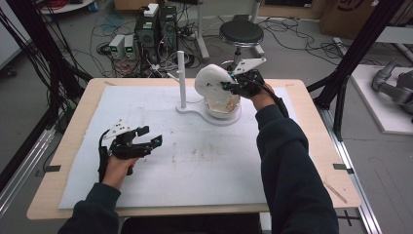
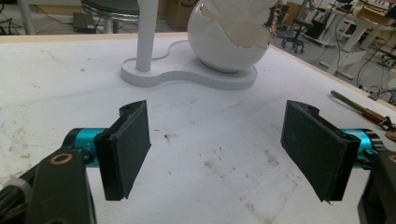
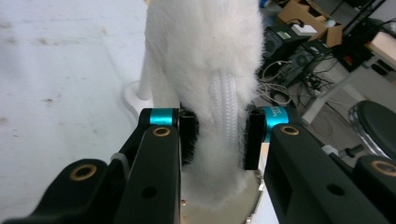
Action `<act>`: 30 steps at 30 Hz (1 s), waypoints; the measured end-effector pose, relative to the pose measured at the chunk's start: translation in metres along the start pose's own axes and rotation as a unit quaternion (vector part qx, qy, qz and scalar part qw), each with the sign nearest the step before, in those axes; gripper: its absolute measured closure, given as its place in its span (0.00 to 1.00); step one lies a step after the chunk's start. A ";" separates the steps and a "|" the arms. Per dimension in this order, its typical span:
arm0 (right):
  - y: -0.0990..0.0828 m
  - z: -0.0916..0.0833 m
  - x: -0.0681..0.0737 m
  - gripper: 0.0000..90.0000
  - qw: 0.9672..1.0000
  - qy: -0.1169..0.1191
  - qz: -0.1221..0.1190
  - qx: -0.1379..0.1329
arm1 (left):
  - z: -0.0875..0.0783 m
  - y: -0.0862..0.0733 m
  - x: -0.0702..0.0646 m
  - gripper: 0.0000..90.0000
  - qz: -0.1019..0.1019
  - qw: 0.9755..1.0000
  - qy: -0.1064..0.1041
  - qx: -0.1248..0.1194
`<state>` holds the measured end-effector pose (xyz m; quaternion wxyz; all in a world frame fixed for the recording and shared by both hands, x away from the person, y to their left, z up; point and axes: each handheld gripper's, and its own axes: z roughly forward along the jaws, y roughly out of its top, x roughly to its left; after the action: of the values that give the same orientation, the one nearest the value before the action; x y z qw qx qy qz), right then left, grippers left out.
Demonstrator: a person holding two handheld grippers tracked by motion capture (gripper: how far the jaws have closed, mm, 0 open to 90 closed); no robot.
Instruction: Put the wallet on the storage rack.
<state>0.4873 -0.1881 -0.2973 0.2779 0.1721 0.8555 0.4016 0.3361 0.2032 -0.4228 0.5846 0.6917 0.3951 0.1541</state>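
Left hand-held gripper (image 1: 146, 138) released over the tabletop, right hand-held gripper (image 1: 229, 86) grasping a white furry cloth.

Nearest the person, the left hand-held gripper hovers low over the white tabletop (image 1: 195, 165) with its two black pads set wide apart and nothing between them; bare, lightly stained surface shows in the gap. Farther back, on the right, the right hand-held gripper is clamped on the white furry cloth (image 3: 205, 56), its pads pinching a braided white cord (image 3: 227, 107) that runs down the cloth. That cloth hangs partly inside a cracked white egg-shaped bowl (image 2: 224, 44), which sits on a flat white base (image 2: 187, 77) beside an upright white post (image 1: 181, 78). Beyond the tabletop stand a round black stool (image 1: 241, 33) and computer boxes with cables on the floor.
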 end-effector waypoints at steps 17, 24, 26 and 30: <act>-0.021 0.008 -0.003 0.83 0.989 -0.042 -0.111 0.089 | -0.004 -0.001 0.005 0.26 -0.008 1.000 0.008 0.000; -0.023 0.021 0.004 0.83 0.982 -0.037 -0.143 0.116 | -0.004 0.000 0.005 0.26 -0.007 1.000 0.006 0.001; -0.025 0.027 0.006 0.83 0.980 -0.031 -0.151 0.127 | -0.005 0.000 0.006 0.27 -0.008 1.000 0.008 0.002; -0.028 0.038 0.009 0.74 0.980 -0.020 -0.127 0.154 | -0.005 0.000 0.006 0.27 -0.014 1.000 0.004 0.000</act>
<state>0.5019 -0.1782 -0.3423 0.3143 0.1109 0.9162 0.2224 0.3360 0.2109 -0.4232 0.5850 0.6856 0.4068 0.1490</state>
